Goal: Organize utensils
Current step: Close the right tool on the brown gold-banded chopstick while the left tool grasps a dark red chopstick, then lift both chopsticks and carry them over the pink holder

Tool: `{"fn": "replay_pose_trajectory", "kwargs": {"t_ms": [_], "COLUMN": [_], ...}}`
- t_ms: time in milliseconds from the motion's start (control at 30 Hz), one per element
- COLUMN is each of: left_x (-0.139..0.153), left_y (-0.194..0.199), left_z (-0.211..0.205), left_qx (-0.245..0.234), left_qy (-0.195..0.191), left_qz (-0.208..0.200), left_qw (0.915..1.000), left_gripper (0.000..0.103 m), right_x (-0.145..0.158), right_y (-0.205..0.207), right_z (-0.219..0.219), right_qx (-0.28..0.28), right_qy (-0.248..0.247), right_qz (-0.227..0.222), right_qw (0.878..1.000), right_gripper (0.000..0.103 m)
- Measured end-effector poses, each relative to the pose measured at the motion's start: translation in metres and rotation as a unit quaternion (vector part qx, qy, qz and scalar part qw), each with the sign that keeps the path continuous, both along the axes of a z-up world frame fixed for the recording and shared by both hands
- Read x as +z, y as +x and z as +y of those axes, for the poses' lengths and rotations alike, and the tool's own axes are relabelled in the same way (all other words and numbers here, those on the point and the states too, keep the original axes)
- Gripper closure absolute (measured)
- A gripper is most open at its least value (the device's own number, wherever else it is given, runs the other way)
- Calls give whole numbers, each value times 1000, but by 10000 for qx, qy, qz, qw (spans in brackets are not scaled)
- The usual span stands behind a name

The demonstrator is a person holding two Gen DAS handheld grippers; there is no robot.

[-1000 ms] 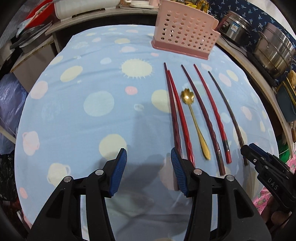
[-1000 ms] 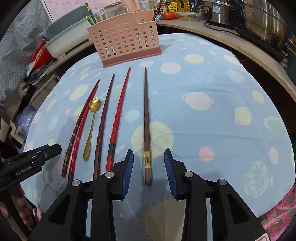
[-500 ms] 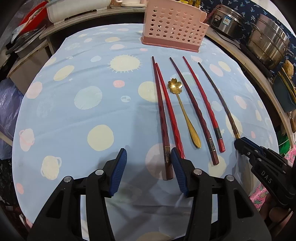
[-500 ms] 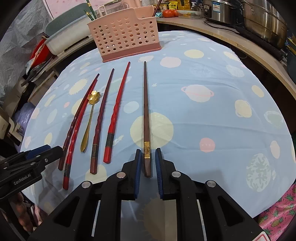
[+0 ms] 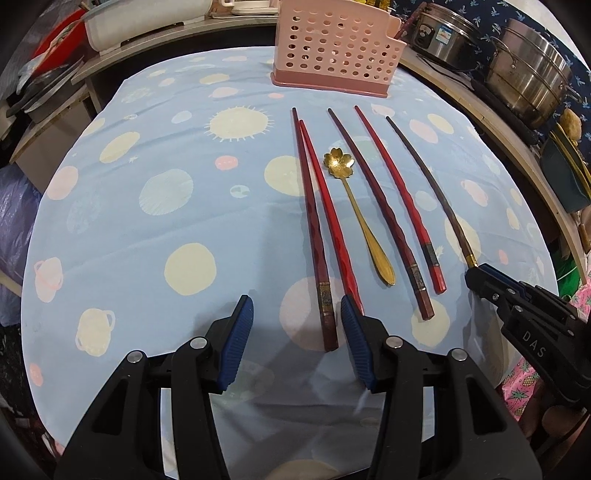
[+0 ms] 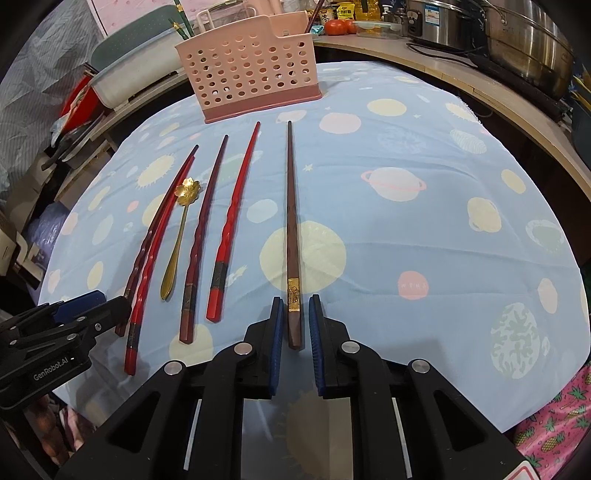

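Observation:
Several red and brown chopsticks and a gold flower-shaped spoon (image 5: 364, 218) lie in a row on the blue planet-print cloth (image 5: 147, 229), in front of a pink perforated utensil basket (image 5: 334, 50). My left gripper (image 5: 297, 336) is open, its fingers on either side of the near end of the leftmost dark red chopstick (image 5: 316, 243). My right gripper (image 6: 295, 332) has its blue pads close around the near end of the brown chopstick (image 6: 291, 229), which still lies on the cloth; a narrow gap shows on each side. The spoon (image 6: 179, 236) and the basket (image 6: 251, 79) show in the right view too.
Steel pots (image 5: 532, 81) stand on a wooden counter at the right. A white tub (image 6: 125, 79) and clutter sit at the back left. Tomatoes and containers (image 6: 340, 26) lie behind the basket. The cloth's edge is just below both grippers.
My right gripper's jaws have narrowed around the brown chopstick's end. My left gripper has drawn back toward the near edge, so the leftmost chopstick's end now lies between its open fingers.

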State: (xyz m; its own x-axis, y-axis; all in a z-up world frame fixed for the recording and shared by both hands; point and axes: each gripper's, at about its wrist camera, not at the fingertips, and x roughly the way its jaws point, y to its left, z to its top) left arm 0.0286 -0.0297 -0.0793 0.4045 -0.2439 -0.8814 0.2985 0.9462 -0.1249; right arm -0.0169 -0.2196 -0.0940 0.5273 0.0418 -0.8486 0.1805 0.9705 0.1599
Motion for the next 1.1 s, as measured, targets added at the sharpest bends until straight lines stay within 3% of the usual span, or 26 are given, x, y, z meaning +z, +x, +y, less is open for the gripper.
{"fn": "replay_pose_trajectory", "kwargs": {"t_ms": [167,333,500,567,767,1100], "left_x": [-1,-1,-1,0,12,57], "left_y": [-2,-1,0,0,0,4], "left_z": [-3,0,3,5,14,32], "left_qx": [-47,-31,-4,4,75,245], "left_qy": [156,172,136,81,-78,-441], "left_qz": [-132,-205,-194,-166,-247,-553], "left_qw": [9998,9996,9997,9998,9996,9972], "left_gripper": [61,85,96,96,96,96], "right_x": [-1,-1,-1,0,7,49], "right_y": [-1,0,-1,-2,-5,-7], "right_z": [1,1,1,0,-2,-14], "right_qx": [10,7,0,0,-17,-121], "right_qy": [-22,-24,-13,18,40,199], "right_qz": [-1,-4,-11,-13,-87,-580], "right_qw": [10000,10000,10000,10000,10000,9980], "right_gripper": [90,90,91,96,96,96]}}
